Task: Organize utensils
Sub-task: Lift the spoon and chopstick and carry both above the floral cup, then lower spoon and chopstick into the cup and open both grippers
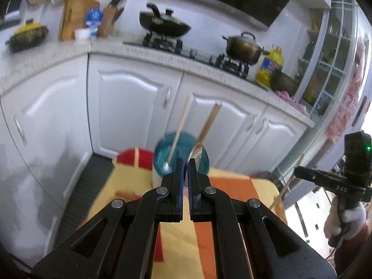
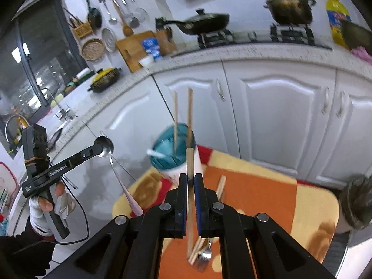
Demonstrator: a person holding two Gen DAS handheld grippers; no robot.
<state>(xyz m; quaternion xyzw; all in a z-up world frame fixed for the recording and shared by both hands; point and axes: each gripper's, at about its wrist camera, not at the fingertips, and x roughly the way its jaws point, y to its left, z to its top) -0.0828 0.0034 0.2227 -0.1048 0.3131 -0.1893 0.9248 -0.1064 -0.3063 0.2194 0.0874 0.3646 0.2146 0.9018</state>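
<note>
The left gripper point(image 1: 186, 165) points down and forward, jaws clamped on a spoon point(image 2: 105, 147) near its bowl; a white-gloved left hand point(image 2: 50, 203) grips its handle at 8 o'clock. The right gripper point(image 2: 190, 181) pinches a chopstick point(image 2: 190, 162), held by the gloved right hand point(image 1: 348, 220) at 4 o'clock.

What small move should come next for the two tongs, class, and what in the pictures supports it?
Probably carry both over the teal holder and lower them in. The left tongs are shut on a spoon, the right tongs on a chopstick; both are off the table, and the holder already has chopsticks standing in it.
</note>
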